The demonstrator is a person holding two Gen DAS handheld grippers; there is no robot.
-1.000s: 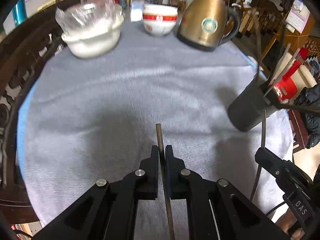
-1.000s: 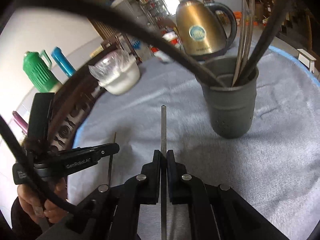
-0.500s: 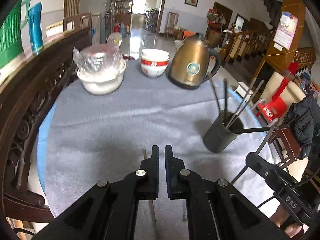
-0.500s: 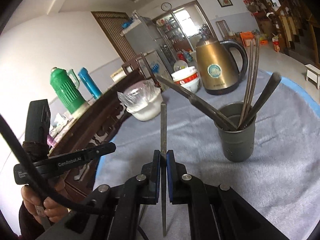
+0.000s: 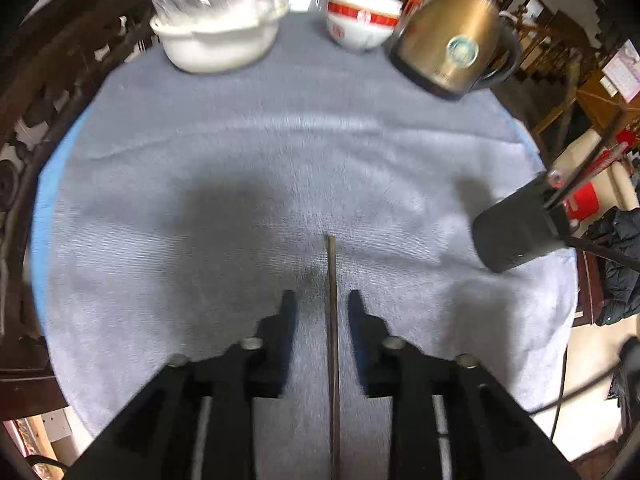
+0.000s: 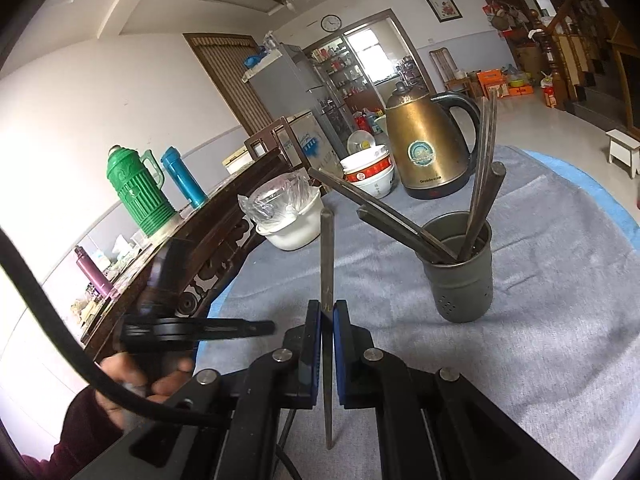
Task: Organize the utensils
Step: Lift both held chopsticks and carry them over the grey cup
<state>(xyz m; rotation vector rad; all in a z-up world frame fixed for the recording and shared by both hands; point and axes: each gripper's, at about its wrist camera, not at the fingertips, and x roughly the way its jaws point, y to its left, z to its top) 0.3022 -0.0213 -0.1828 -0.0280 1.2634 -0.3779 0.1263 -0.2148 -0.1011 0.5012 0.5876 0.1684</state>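
Note:
My left gripper (image 5: 322, 308) points down at the grey cloth (image 5: 240, 168) and its jaws are opening. A dark chopstick (image 5: 332, 320) runs between them, touching neither pad, and seems to lie on the cloth. The dark grey utensil holder (image 5: 516, 228) stands off to the right. In the right wrist view my right gripper (image 6: 327, 312) is shut on another chopstick (image 6: 326, 256), held above the cloth to the left of the holder (image 6: 464, 284). Several chopsticks (image 6: 400, 228) lean in it. The left gripper (image 6: 224, 326) shows blurred at lower left, in a person's hand (image 6: 132, 380).
At the far side of the round table stand a gold kettle (image 5: 452, 48), stacked red-and-white bowls (image 5: 360, 20) and a white pot with plastic wrap (image 5: 216, 28). A carved wooden bench back (image 6: 208, 240) borders the left edge, with a green thermos (image 6: 136, 192) and a blue flask (image 6: 182, 176) behind.
The left gripper's jaws went from shut on the chopstick to parted around it, after the view tipped up and back down to the cloth. The right gripper rose with its chopstick, away from the holder.

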